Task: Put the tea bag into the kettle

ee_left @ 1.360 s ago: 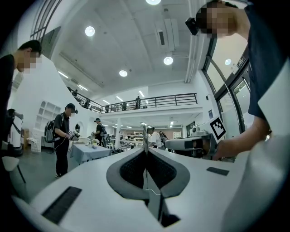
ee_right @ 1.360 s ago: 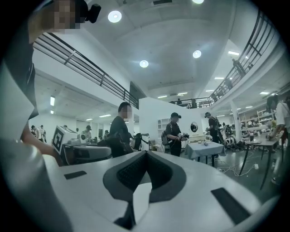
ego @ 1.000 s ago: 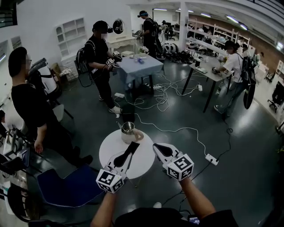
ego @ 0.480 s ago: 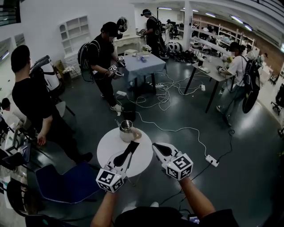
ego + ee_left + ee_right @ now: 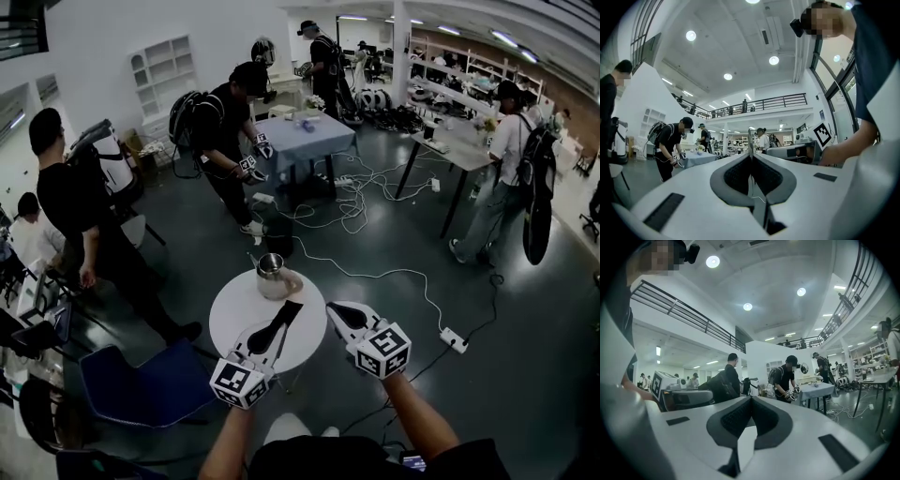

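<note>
Holds the left hand-held gripper (image 5: pixel 288 308) above the near half of the round white desk (image 5: pixel 232 314), tips aimed at the kettle (image 5: pixel 270 274) but short of it. Presses its jaws together on a thin pale sliver that stands up at the tip, with a fine thread trailing down the seam. Probably the tea bag (image 5: pixel 750 140), though seen edge-on and too slim to be sure. Pinches right at the very tips, most likely so that the bag can drop cleanly once the jaws part.

Places the kettle upright at the far edge of the desk with its mouth open to the ceiling and no lid in sight. Leaves the opening ready to take the bag from above.

Keeps the right hand-held gripper (image 5: pixel 337 312) just beside the left, off the desk's right rim, jaws closed on nothing. Seems parked there as a spare, near enough to steady the kettle if needed, clear enough not to block the left one's path.

Tilts both upward, toward ceiling lights rather than the desk. Suggests a carry posture, not yet a lowering one. Calls next, by the look of it, for a short reach forward and a dip over the kettle's mouth.
</note>
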Tool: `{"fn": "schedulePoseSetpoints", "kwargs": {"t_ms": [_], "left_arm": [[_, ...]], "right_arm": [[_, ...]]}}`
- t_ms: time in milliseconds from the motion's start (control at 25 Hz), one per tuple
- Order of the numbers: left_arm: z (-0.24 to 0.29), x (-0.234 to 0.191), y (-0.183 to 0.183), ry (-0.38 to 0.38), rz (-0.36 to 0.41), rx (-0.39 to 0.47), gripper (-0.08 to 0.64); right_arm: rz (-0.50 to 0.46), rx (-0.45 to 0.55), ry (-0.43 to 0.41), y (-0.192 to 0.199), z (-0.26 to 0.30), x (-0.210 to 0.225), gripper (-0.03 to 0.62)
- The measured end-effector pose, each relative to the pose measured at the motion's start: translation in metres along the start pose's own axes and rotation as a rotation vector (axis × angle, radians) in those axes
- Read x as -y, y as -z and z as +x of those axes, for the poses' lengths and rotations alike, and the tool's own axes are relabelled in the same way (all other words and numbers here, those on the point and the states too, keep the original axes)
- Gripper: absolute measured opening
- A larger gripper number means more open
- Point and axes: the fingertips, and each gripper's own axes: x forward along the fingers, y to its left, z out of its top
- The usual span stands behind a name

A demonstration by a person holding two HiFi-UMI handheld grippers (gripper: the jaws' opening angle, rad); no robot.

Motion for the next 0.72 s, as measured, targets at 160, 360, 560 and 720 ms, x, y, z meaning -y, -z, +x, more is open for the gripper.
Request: {"fn": "schedulePoseSetpoints", "kwargs": {"t_ms": [160, 360, 560, 720], "left_arm": [[-0.002, -0.003, -0.001, -0.021, 0.0, 0.003, 0.017], [-0.004, -0.017, -0.001, -0.055, -0.014, -0.008, 0.017], [0.0, -0.032, 0.004, -0.06, -0.03, -0.008, 0.017], [0.003, -0.042, 0.002, -0.059, -0.035, -0.01, 0.017]], "right_arm": [[0.002, 0.005, -0.009, -0.001, 0.003, -0.001, 0.017], [0.008, -0.002, -0.019, 0.001, 0.012, 0.0, 0.017], [0.004, -0.013, -0.018, 0.002, 0.024, 0.004, 0.017], [-0.001, -0.009, -0.011, -0.003, 0.034, 0.008, 0.017]]}}
